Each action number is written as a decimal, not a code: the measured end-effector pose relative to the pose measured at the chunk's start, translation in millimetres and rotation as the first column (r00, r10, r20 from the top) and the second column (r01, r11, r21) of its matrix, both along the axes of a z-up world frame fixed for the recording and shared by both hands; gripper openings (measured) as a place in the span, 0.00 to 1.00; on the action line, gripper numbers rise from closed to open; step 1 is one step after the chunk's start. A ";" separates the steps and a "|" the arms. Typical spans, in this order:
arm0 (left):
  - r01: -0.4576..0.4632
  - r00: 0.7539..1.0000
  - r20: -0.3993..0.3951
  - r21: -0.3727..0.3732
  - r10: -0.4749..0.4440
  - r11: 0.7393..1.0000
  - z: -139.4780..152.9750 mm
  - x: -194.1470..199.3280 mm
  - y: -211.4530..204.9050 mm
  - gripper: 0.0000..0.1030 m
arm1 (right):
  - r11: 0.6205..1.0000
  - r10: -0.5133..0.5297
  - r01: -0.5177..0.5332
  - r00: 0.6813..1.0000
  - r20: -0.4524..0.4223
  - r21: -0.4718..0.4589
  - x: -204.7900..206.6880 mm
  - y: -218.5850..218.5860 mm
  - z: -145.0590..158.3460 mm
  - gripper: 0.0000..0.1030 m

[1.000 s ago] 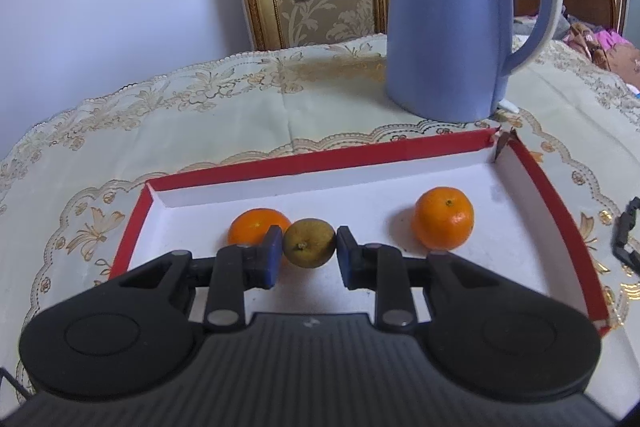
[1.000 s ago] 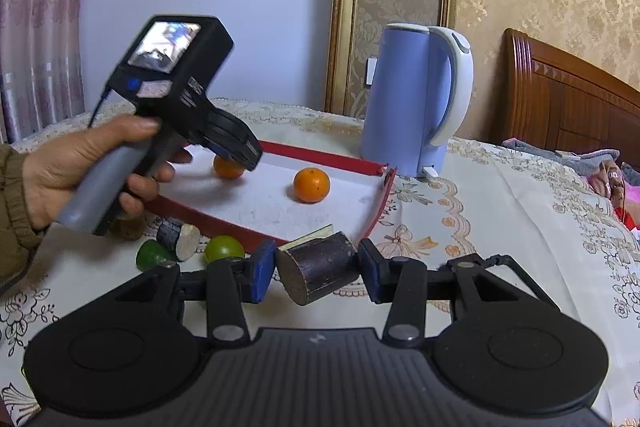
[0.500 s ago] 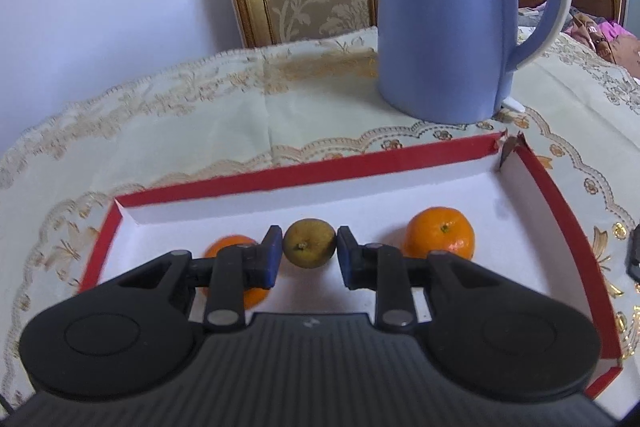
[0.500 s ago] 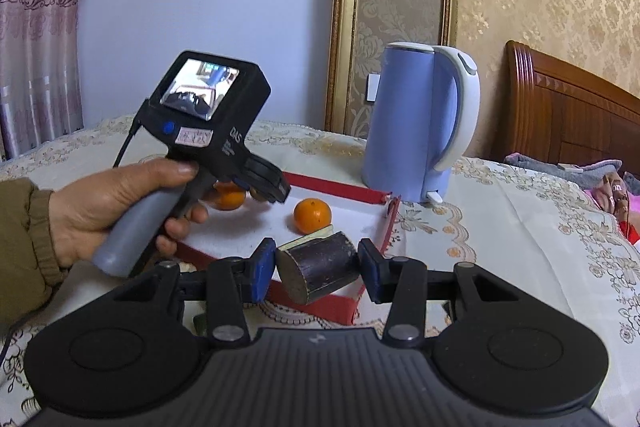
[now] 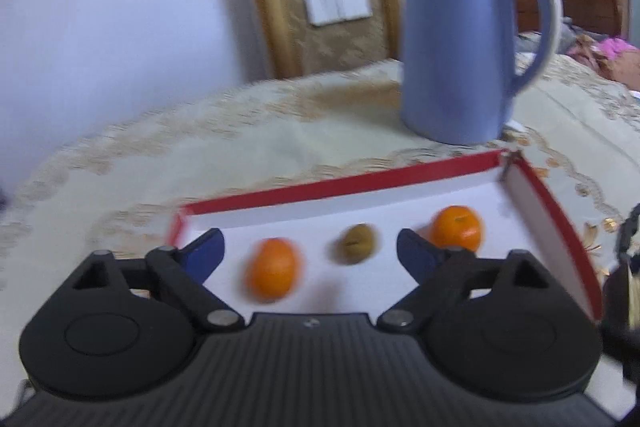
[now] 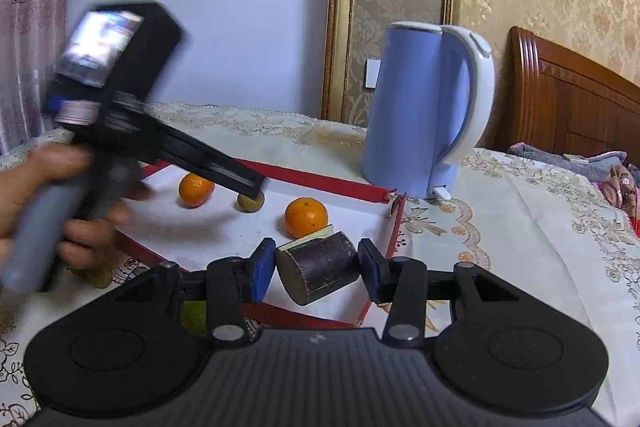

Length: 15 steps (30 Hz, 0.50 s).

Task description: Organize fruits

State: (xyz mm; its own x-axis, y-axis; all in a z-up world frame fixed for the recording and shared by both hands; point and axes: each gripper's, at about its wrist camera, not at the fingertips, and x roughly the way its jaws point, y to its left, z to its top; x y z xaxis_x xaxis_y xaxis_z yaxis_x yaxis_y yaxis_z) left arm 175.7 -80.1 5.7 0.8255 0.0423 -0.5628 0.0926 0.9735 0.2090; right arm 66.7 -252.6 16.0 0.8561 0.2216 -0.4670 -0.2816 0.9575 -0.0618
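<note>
While your hands work: your left tongs (image 5: 310, 251) have just sprung wide, and nothing is between the pads.
Just changed: the brownish-green fruit (image 5: 355, 243) was gripped a moment ago; now it lies free on the white floor of the red-rimmed tray (image 5: 340, 183), ahead of the spread jaws.
Neighbours: one orange (image 5: 273, 273) sits between the left jaws, nearer the left pad; another orange (image 5: 456, 229) lies just past the right pad.
Right tongs: your right tongs (image 6: 316, 269) are closed partway on a dark cylindrical piece (image 6: 318, 271) with a pale cut face, pads pressing both sides.
Its place: that piece hangs over the tray's near right corner, short of the second orange.
Meaning: I judge the small fruit delivered, so the tray holds three and the dark piece comes next.
Left on the table: something green shows under the right tongs' left finger, too hidden to name.
Backdrop: the blue kettle (image 6: 424, 111) stands beyond the tray.
</note>
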 end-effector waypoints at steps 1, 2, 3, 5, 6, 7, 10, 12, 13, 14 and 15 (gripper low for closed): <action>-0.016 1.000 0.016 0.003 0.016 1.000 4.2 -9.4 8.3 0.90 | 1.000 0.001 -0.001 1.000 -0.002 -0.006 2.5 1.1 -0.9 0.43; -0.027 0.999 0.026 -0.011 0.028 1.000 8.1 -18.1 17.3 0.93 | 1.000 0.003 -0.003 1.000 -0.005 -0.010 6.0 2.6 -1.7 0.43; -0.038 0.999 0.026 -0.031 0.039 0.999 11.7 -26.7 26.9 0.94 | 1.000 0.006 -0.006 1.000 -0.010 -0.014 10.2 4.1 -2.6 0.43; -0.056 0.998 0.033 -0.081 0.059 0.995 17.6 -46.3 48.0 0.95 | 1.000 0.006 -0.006 1.000 -0.015 -0.020 19.6 6.4 -4.7 0.43; -0.069 0.997 0.033 -0.106 0.073 0.992 19.1 -55.8 58.5 0.98 | 1.000 0.006 -0.006 1.000 -0.023 -0.023 25.5 7.4 -5.8 0.43; -0.082 0.996 0.030 -0.123 0.087 0.989 19.8 -64.3 67.4 0.99 | 1.000 0.005 -0.006 0.999 -0.032 -0.025 32.2 8.1 -7.2 0.43; -0.105 0.993 0.039 -0.150 0.112 0.983 18.2 -91.5 90.6 1.00 | 0.999 -0.022 0.020 0.998 -0.051 -0.030 50.9 8.6 -12.4 0.43; -0.123 0.991 0.038 -0.132 0.129 0.984 13.4 -107.6 101.8 1.00 | 0.999 -0.043 0.042 0.996 -0.082 -0.004 64.9 5.2 -16.1 0.43; -0.129 0.990 0.040 -0.126 0.135 0.984 11.3 -113.7 106.9 1.00 | 0.999 -0.050 0.050 0.995 -0.089 0.001 69.7 4.1 -17.7 0.43; -0.139 0.989 0.037 -0.116 0.144 0.983 8.5 -119.5 112.5 1.00 | 0.999 -0.054 0.054 0.994 -0.091 -0.005 73.5 4.7 -18.8 0.43; -0.147 0.988 0.030 -0.110 0.151 0.983 6.4 -124.1 117.6 1.00 | 0.998 -0.059 0.057 0.994 -0.090 -0.022 77.4 6.8 -20.7 0.43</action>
